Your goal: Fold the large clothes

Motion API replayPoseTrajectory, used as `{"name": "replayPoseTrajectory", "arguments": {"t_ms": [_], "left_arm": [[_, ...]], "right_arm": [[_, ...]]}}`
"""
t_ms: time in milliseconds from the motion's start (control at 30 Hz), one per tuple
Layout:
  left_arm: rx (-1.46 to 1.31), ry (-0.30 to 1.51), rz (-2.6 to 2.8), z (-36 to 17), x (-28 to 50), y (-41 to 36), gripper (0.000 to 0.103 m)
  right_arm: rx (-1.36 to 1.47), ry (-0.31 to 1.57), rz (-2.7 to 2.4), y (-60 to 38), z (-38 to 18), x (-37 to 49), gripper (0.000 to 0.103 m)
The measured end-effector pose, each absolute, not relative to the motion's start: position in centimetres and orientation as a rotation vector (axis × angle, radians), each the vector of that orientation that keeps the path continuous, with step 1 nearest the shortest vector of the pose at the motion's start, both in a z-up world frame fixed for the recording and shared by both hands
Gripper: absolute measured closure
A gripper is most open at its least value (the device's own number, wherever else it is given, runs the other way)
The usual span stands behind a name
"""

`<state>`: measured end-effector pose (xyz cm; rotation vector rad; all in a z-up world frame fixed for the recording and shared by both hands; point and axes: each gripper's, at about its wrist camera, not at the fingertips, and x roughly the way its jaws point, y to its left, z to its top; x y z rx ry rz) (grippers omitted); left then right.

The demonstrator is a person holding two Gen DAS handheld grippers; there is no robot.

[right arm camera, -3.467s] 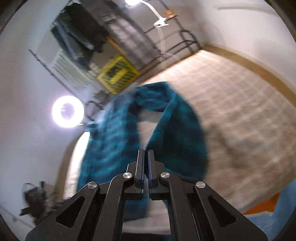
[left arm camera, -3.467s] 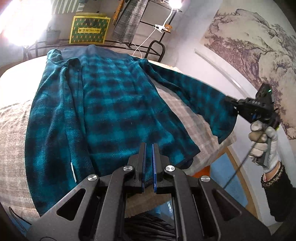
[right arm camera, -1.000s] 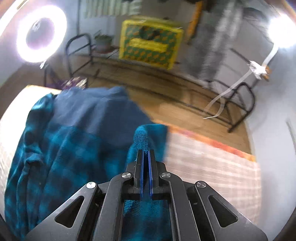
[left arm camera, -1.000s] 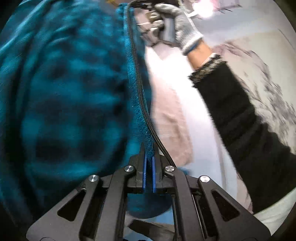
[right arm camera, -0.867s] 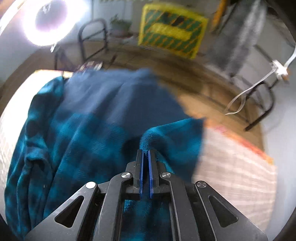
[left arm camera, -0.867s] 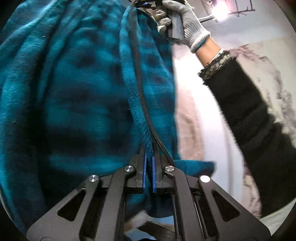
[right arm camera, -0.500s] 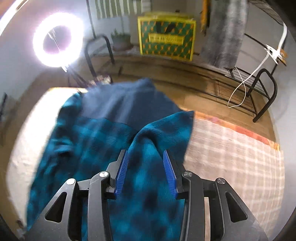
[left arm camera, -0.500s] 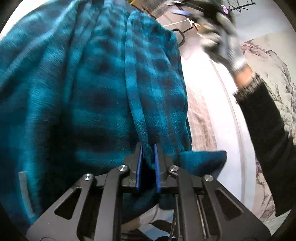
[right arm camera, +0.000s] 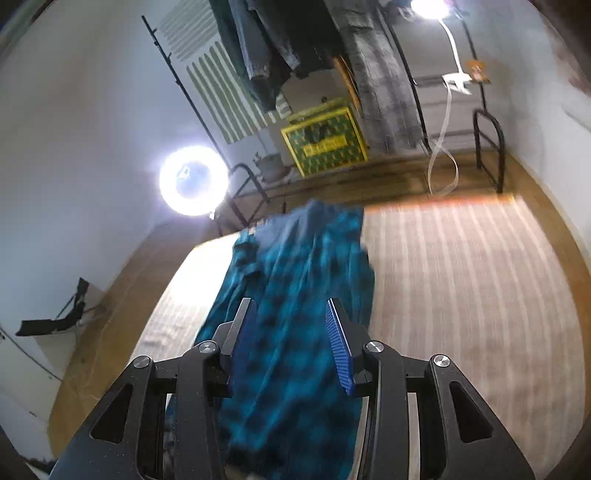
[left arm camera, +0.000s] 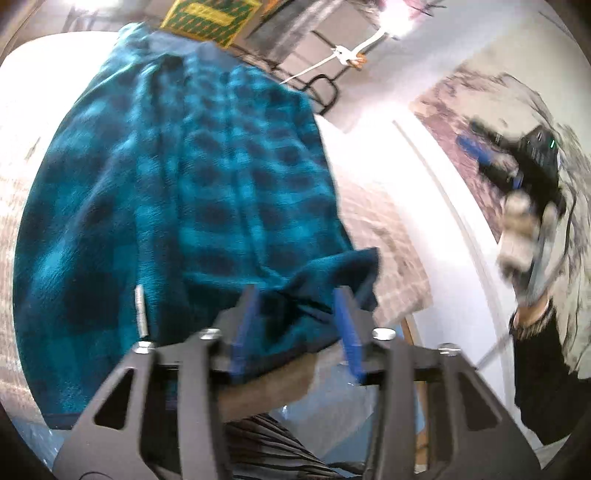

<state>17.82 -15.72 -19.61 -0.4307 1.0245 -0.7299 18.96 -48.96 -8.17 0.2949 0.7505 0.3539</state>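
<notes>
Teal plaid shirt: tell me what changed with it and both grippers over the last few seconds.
The right side and sleeve of the plaid shirt were carried across and folded onto its body. Both the left gripper and the right gripper, shut on fabric a second ago, have opened and let go. The shirt stays on the checked bedcover.

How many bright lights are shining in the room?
2. A ring light glows at the left beside the bed, and a lamp shines up at the top near the clothes rack. More may be hidden out of view.
</notes>
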Motion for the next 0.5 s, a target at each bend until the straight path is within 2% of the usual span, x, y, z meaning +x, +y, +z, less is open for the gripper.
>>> {"name": "replayPoseTrajectory", "arguments": {"t_ms": [167, 267, 367, 400, 433, 467, 500], "left_arm": [[-0.468, 1.037, -0.766, -20.0, 17.7, -17.5, 0.057], [-0.406, 1.027, -0.787, -19.7, 17.1, -19.4, 0.057], [-0.382, 1.034, -0.77, -20.1, 17.4, -21.0, 0.057], [-0.392, 1.042, -0.762, -20.5, 17.7, -21.3, 0.064], [-0.403, 1.05, -0.758, -20.8, 17.8, -21.3, 0.091], [-0.413, 1.061, -0.75, -21.1, 17.8, -21.1, 0.101], [-0.428, 1.065, -0.732, -21.4, 17.9, -20.8, 0.102]], "right_arm": [[0.352, 0.885, 0.339, -47.8, -15.3, 14.7, 0.065], [0.437, 0.978, 0.322, -47.0, -20.6, 15.2, 0.065], [0.467, 1.013, 0.325, -46.2, -23.3, 16.1, 0.065], [0.467, 1.032, 0.325, -45.7, -24.4, 17.2, 0.065], [0.466, 1.045, 0.322, -45.5, -25.1, 17.3, 0.065], [0.462, 1.056, 0.319, -45.2, -25.8, 17.5, 0.065], [0.453, 1.067, 0.314, -44.9, -26.3, 18.3, 0.065]]}}
